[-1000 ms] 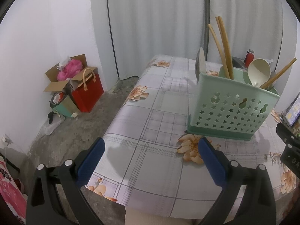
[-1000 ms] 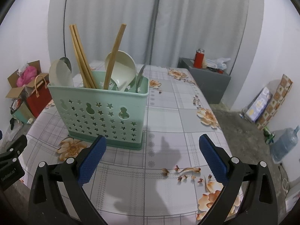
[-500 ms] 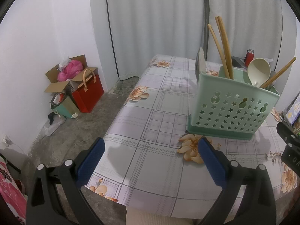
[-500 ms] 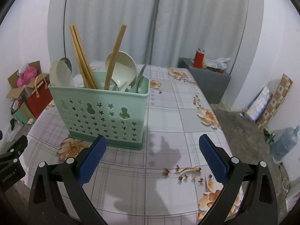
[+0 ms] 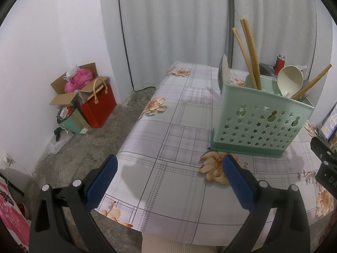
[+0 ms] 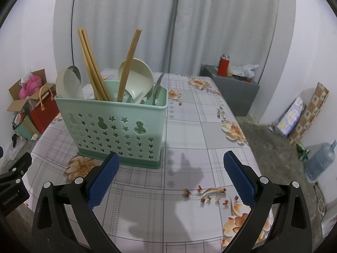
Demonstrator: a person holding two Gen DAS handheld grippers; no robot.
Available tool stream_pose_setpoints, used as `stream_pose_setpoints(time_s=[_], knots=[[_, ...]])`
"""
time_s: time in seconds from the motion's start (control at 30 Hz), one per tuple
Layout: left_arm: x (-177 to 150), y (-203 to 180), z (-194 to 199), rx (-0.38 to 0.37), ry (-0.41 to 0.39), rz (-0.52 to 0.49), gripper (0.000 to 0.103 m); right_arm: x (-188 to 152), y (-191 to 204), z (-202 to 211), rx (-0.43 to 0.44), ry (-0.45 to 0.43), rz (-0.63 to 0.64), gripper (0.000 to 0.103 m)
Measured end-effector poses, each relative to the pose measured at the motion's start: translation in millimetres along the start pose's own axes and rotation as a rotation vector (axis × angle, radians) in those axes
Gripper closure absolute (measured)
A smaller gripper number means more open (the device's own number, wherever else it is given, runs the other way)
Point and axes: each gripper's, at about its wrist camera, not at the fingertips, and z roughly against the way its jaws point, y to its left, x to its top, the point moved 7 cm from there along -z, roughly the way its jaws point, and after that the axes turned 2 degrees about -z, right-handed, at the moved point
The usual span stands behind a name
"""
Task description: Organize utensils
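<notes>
- Left wrist view: the left hand-held gripper [image 5: 168, 168] hangs over the near left corner of the worktop [image 5: 179, 130], its blue-padded fingers [image 5: 101, 181] spread wide apart with nothing between them.
- The green caddy [image 5: 261, 124] stands upright on the worktop, beyond and to the right of this hand-held gripper and well apart from it.
- Out of the caddy rise a pair of chopsticks [image 5: 250, 54] near its left end, a cream ladle [image 5: 290, 80] toward its right end, and a single wooden stick [image 5: 311, 82] leaning out to the right.
- A flat pale utensil stands at the caddy's far left corner; what kind it is cannot be told from here.
- On the floor, far left of the caddy, sit a red bag [image 5: 99, 105] and an open cardboard box [image 5: 73, 86] with a pink bundle in it.
- At the right edge, right of the caddy, a black part of the right hand-held gripper [image 5: 326, 164] shows.

- Right wrist view: the right hand-held gripper [image 6: 170, 168] hovers over the near side of the worktop [image 6: 200, 130], its fingers [image 6: 240, 179] wide apart and empty; the left fingertip lies in front of the caddy's [image 6: 113, 126] base, and whether it touches cannot be told.
- The caddy stands left of centre, holding a cream spoon [image 6: 67, 84] at its left end, then the chopsticks [image 6: 92, 65], the wooden stick [image 6: 128, 65] crossing the ladle [image 6: 137, 80], and a metal utensil [image 6: 158, 88] at its right end.
- Behind and to the right of the caddy, off the worktop, a grey cabinet [image 6: 231, 92] carries a red flask [image 6: 223, 65].
- Far right of the caddy, on the floor, lies a water jug [image 6: 320, 160].
</notes>
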Motion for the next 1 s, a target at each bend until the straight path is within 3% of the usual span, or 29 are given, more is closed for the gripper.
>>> stream_pose_setpoints(time_s=[1.0], knots=[[0.1,-0.7,0.2,0.002,-0.001,-0.001,0.006,-0.4,4.0,5.5,0.002,-0.002,-0.003,0.008]])
